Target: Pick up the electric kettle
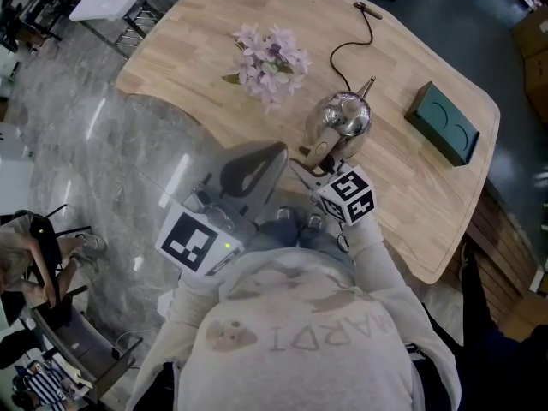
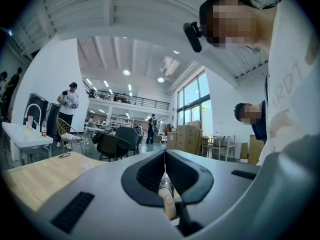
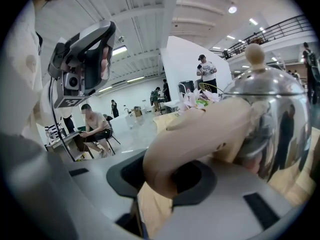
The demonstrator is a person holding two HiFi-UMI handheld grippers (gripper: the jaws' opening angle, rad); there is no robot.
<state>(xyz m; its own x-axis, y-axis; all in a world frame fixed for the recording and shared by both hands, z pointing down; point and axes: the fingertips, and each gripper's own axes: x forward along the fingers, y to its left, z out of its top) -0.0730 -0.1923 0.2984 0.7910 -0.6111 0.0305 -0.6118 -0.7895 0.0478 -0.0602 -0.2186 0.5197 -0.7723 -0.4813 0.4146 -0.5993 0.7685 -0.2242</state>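
Grasp made, lift outstanding — the right gripper [image 3: 175,180] pinches the curved beige plastic handle [image 3: 200,134] of the rounded stainless-steel electric kettle [image 1: 341,116], which stands on the pale wooden table [image 1: 197,50]; the left gripper [image 2: 164,170] is empty, jaws pressed together.

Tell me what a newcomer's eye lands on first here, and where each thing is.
The shiny steel kettle stands on the pale wooden table, and the right gripper has its jaws closed on the kettle's beige handle. Up and to the left of it in the head view lies a bunch of lilac flowers. A teal box sits near the table's right edge.
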